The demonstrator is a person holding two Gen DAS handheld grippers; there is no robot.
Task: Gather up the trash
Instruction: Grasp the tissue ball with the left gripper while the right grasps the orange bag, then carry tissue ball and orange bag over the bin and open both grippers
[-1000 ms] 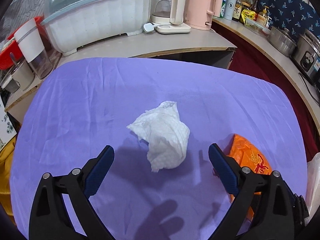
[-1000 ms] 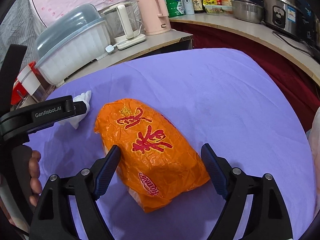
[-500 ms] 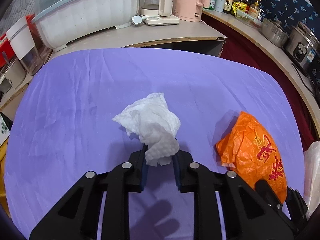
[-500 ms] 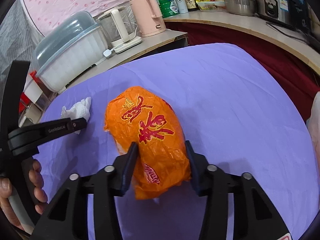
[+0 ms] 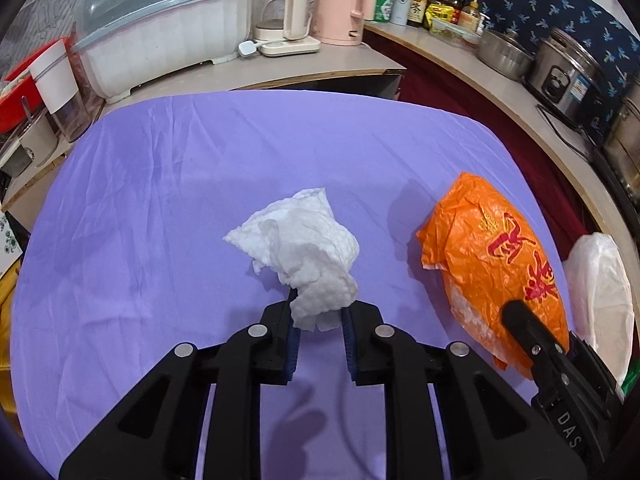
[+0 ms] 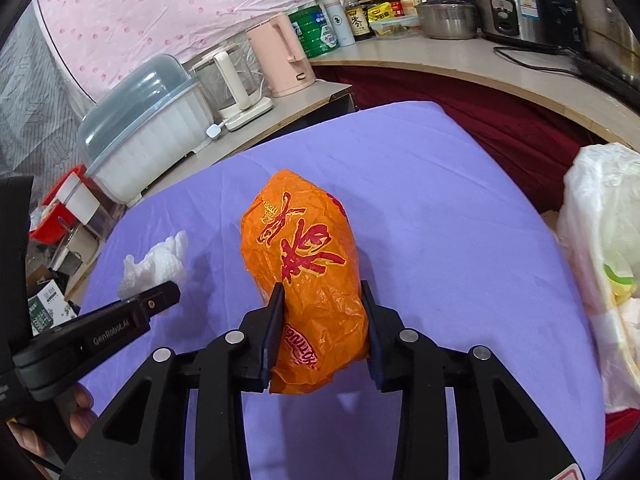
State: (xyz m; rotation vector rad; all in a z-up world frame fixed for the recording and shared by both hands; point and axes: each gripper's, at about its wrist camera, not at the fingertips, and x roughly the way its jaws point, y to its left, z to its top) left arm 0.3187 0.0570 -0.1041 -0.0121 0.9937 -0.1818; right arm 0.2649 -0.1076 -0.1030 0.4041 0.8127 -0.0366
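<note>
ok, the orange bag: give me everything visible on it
The orange bag is crinkled thin plastic, printed with red characters outlined in yellow, bulging as if stuffed. It lies lengthwise along the right gripper, whose fingers clamp its near end from both sides. Its far end points across the purple cloth; whether it is touching the cloth is unclear.

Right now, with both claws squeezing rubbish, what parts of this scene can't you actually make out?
- What the orange bag contains: opaque plastic, both views.
- Its near end in the left wrist view: hidden behind the right gripper.
- Contents of the white plastic bag: cut off by the frame edge, right wrist view.
- The paper towel underside: pinched inside the left gripper.
- Labels on the bottles: too small.
</note>
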